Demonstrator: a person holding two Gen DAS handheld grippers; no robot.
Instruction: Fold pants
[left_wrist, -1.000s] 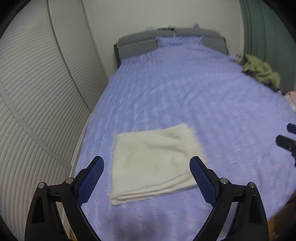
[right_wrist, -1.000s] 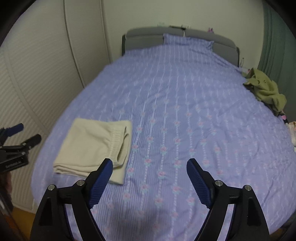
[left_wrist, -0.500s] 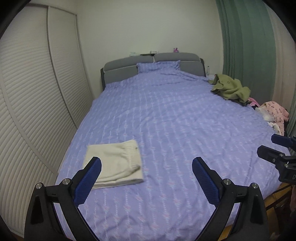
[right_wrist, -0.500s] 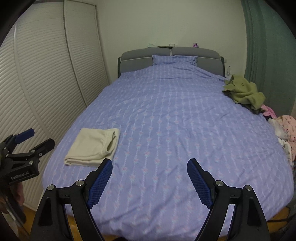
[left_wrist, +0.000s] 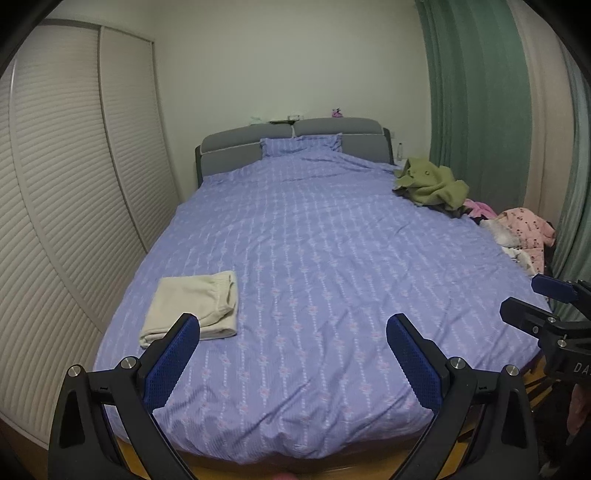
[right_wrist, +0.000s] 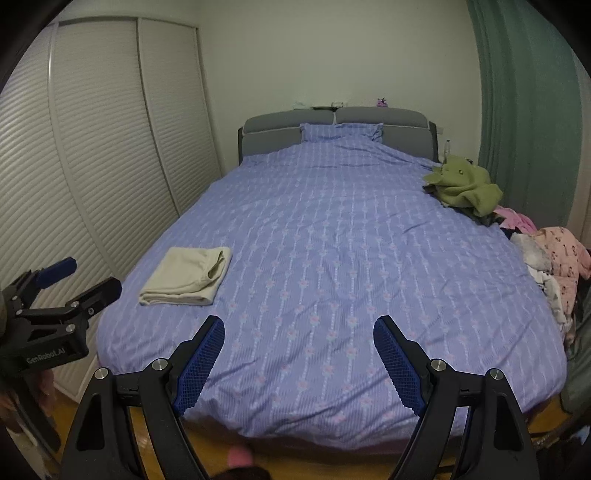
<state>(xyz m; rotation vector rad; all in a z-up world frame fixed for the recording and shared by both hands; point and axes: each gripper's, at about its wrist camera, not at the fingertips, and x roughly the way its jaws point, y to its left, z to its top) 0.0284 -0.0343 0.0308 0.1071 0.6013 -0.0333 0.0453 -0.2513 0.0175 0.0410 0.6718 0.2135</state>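
Note:
The cream pants (left_wrist: 192, 302) lie folded into a flat rectangle near the front left corner of the bed (left_wrist: 314, 240), and show in the right wrist view too (right_wrist: 186, 271). My left gripper (left_wrist: 293, 332) is open and empty, held back from the foot of the bed. My right gripper (right_wrist: 299, 332) is open and empty, also off the foot of the bed. Each gripper shows at the edge of the other's view: the right one (left_wrist: 532, 299) and the left one (right_wrist: 85, 277).
A purple patterned duvet covers the bed. An olive garment (left_wrist: 430, 181) and pink clothes (left_wrist: 524, 229) pile up along the bed's right edge. White louvred wardrobe doors (left_wrist: 55, 221) run along the left. A green curtain (left_wrist: 472, 92) hangs at the right. Wooden floor lies below.
Both grippers have pulled back and away from the folded pants, past the foot of the bed. The pants lie where they were left.

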